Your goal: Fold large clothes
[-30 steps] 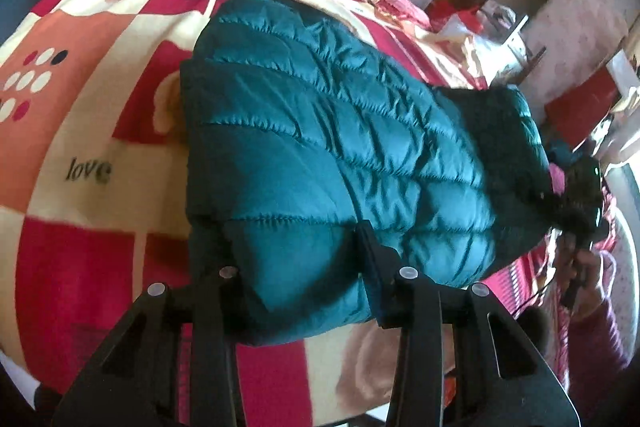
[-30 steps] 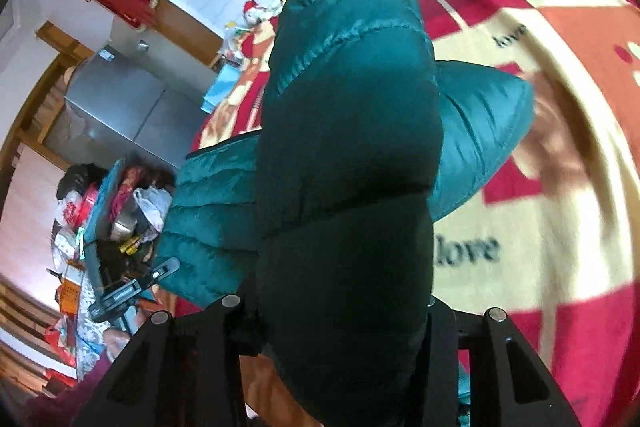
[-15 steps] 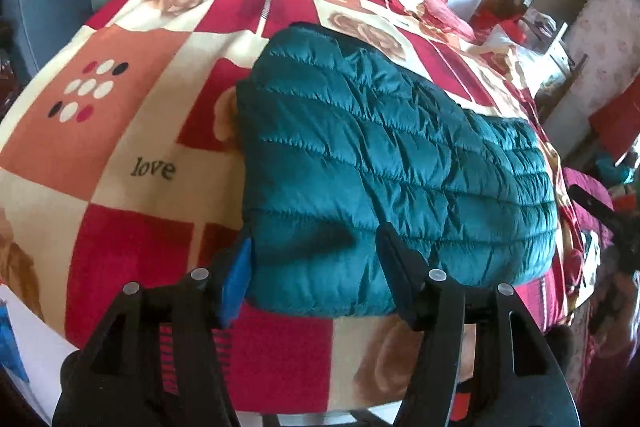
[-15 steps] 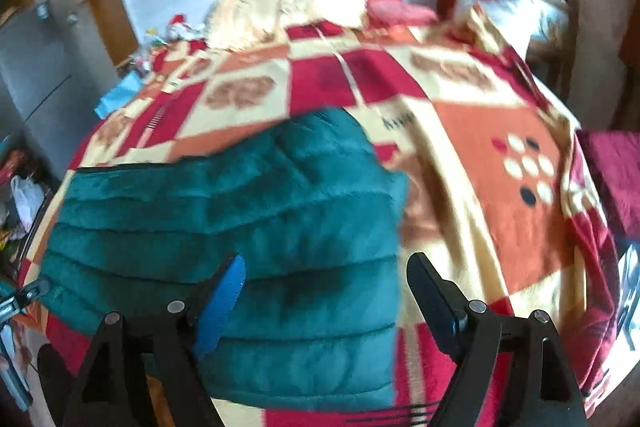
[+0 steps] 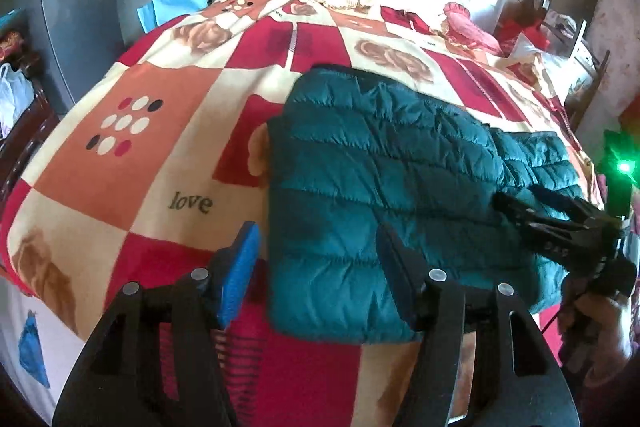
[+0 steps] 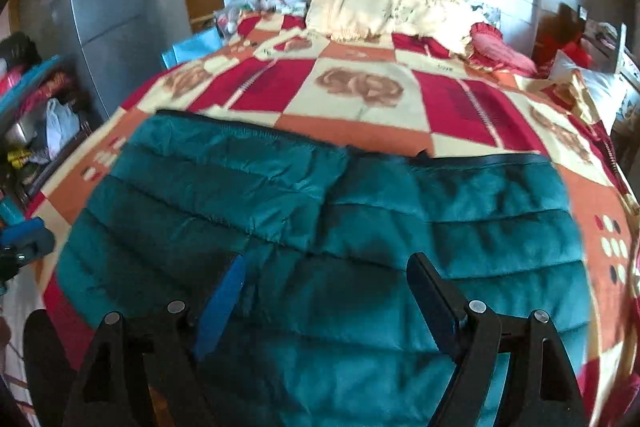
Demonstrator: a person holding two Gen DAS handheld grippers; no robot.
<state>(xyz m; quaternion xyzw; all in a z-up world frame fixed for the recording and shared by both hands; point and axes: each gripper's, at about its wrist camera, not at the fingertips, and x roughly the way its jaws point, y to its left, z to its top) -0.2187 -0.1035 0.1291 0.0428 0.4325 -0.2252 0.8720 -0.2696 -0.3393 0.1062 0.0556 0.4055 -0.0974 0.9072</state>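
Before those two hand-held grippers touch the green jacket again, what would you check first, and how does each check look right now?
1. Jacket lies wholly on the blanket: ok.
2. Left hand-held gripper open, nothing pinched: ok; the jacket's near corner sits between its fingers, unpressed.
3. Right hand-held gripper open, nothing pinched: ok; it hovers over the jacket.
4. Fold looks tidy: not ok; in the right wrist view one layer overlaps unevenly, with a dark zipper edge showing.
5. Grippers apart from each other: ok.
6. Sleeves tucked in: cannot tell.
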